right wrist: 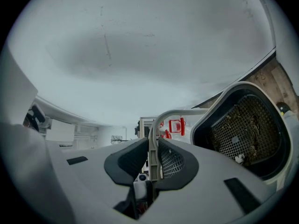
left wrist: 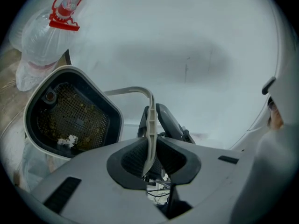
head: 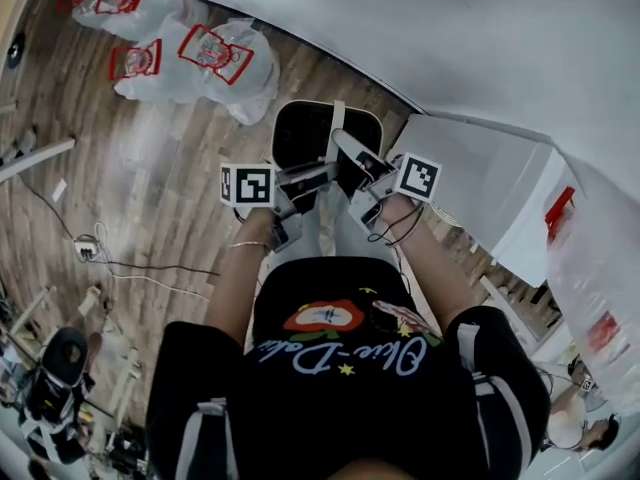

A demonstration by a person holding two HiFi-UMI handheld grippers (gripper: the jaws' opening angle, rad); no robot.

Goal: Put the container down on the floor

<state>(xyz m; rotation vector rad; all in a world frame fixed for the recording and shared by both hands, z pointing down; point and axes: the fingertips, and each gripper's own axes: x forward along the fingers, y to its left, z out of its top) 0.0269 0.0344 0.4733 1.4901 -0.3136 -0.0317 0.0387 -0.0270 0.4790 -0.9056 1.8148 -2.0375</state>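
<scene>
Two grippers — left gripper, right gripper — clamp one container by its handle.

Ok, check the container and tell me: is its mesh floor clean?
No: in the left gripper view the container has yellowish crumbs and a white scrap lying on its black mesh.
</scene>
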